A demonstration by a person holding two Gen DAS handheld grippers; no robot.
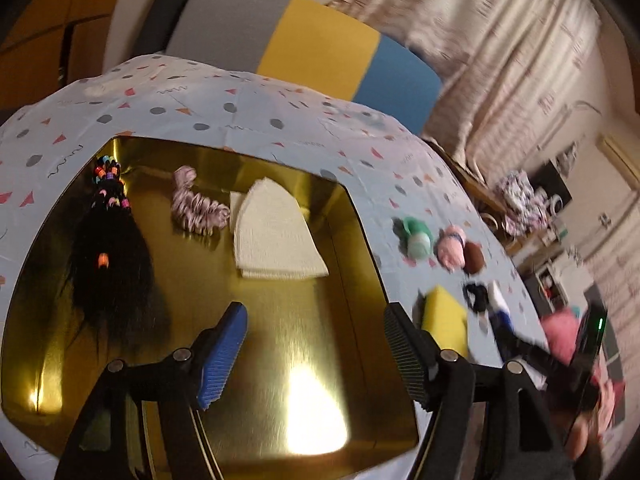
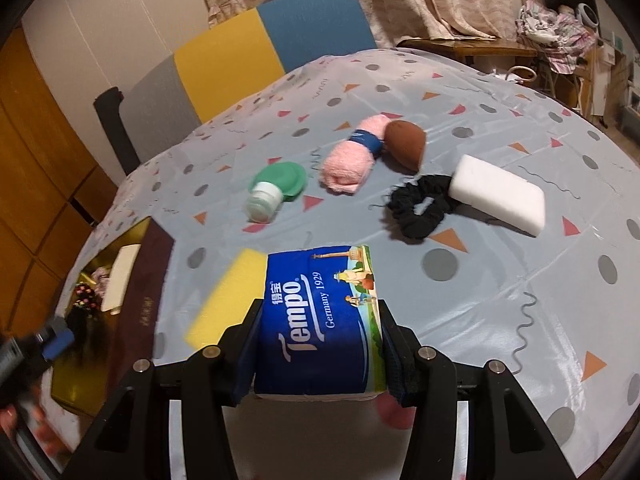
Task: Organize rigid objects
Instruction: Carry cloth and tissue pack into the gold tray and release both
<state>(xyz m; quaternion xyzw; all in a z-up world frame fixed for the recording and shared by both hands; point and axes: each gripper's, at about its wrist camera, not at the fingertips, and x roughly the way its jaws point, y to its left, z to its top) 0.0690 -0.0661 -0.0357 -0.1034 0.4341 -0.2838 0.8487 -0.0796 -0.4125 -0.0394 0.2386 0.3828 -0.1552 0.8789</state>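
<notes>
My left gripper [image 1: 316, 320] hangs open over the gold tray [image 1: 280, 360], nothing between its blue-padded fingers. In the tray lie a black beaded hairpiece [image 1: 108, 264], a striped scrunchie [image 1: 196, 208] and a folded white cloth [image 1: 276, 236]. My right gripper [image 2: 320, 312] is shut on a blue Tempo tissue pack [image 2: 320, 320], held above the table's near part. Beyond it on the cloth lie a yellow sponge [image 2: 224, 296], a green-capped bottle [image 2: 272, 192], a rolled pink towel [image 2: 352, 160], a brown egg-shaped sponge [image 2: 406, 140], a black scrunchie [image 2: 420, 208] and a white sponge block [image 2: 500, 196].
A patterned light-blue tablecloth [image 2: 500, 280] covers the round table. A grey, yellow and blue chair back [image 2: 240, 52] stands at the far edge, with curtains behind. A side table with clutter [image 2: 552, 36] is at the far right. A pink sleeve [image 1: 560, 332] shows beside the tray.
</notes>
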